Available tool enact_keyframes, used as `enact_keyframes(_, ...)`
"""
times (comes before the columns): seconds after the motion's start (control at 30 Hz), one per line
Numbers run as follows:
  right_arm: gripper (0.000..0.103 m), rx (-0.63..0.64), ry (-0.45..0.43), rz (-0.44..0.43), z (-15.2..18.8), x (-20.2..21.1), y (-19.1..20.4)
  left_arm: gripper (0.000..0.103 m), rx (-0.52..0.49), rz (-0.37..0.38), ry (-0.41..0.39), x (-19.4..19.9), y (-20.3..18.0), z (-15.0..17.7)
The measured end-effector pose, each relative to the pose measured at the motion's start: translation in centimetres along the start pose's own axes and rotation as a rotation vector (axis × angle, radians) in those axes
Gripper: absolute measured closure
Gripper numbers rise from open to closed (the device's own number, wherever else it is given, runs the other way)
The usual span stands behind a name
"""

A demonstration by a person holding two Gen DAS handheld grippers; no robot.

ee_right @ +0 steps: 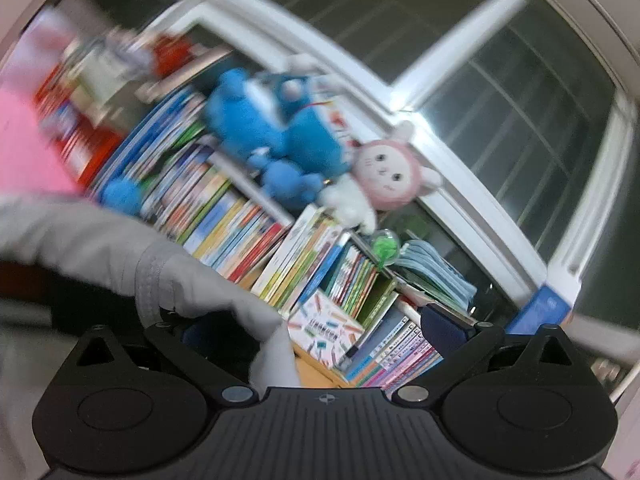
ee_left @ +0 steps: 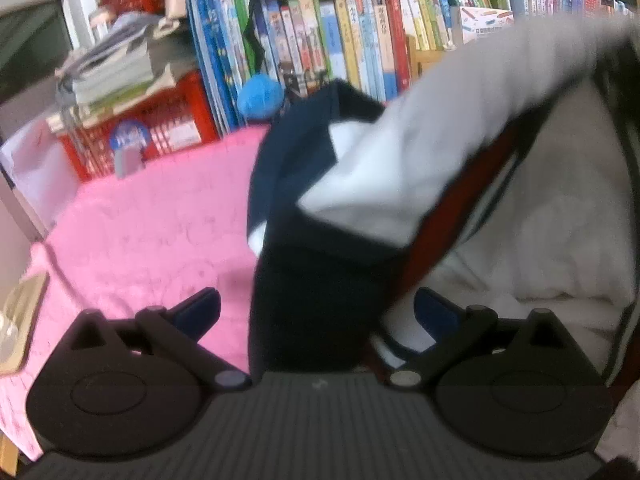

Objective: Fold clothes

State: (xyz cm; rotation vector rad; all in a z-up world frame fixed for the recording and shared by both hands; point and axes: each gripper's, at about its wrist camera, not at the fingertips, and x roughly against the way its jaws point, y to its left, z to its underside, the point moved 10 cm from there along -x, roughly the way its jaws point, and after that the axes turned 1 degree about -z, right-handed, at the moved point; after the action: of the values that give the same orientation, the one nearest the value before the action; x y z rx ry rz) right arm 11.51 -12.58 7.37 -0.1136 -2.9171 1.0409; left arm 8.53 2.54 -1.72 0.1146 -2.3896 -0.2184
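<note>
A white, navy and red garment [ee_left: 360,184] lies on the pink cover [ee_left: 152,224] and fills the right half of the left wrist view. A navy fold of it hangs between the wide-spread jaws of my left gripper [ee_left: 316,312], and neither blue pad touches it. My right gripper [ee_right: 316,332] is open and tilted up toward the bookshelf. A grey-white fold of the garment [ee_right: 168,272] is draped over its left finger, loose and not pinched. That view is blurred.
Shelves of upright books [ee_left: 340,40] stand behind the pink cover. A red crate [ee_left: 160,120] with a paper stack stands at the back left. A blue plush [ee_right: 272,136] and a pink-white plush [ee_right: 384,176] sit on the books under a white-framed window [ee_right: 480,92].
</note>
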Motion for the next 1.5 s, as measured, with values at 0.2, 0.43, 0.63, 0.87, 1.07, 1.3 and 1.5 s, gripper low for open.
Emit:
enact_keyframes(0.2,0.000,-0.224,0.037,-0.156,-1.6,-4.2,-2.0,0.000,-0.029,0.066,-0.028,-1.1,-1.9,-0.9)
enact_keyframes(0.43,0.000,-0.427,0.174,-0.301,1.1,-5.3,-1.3,0.000,-0.010,0.053,-0.016,-3.8,-1.9,-0.6)
enact_keyframes(0.63,0.000,-0.272,0.264,-0.299,6.7,-1.3,0.0,0.000,0.069,0.086,0.009,-5.3,-0.6,0.2)
enact_keyframes(0.87,0.000,-0.188,0.293,-0.329,9.7,6.3,1.8,0.000,0.054,0.079,0.034,-6.5,-0.8,0.9)
enact_keyframes(1.07,0.000,-0.250,0.324,-0.291,11.1,8.2,1.0,0.000,0.032,0.096,0.010,-6.1,-0.5,0.4)
enact_keyframes(1.3,0.000,-0.390,0.256,-0.202,9.1,8.3,-3.3,0.000,0.051,0.082,-0.097,-3.4,2.5,-2.4)
enact_keyframes(1.5,0.000,-0.529,0.119,-0.484,4.1,12.0,0.1,0.000,0.155,0.046,-0.098,-4.3,6.6,-3.0)
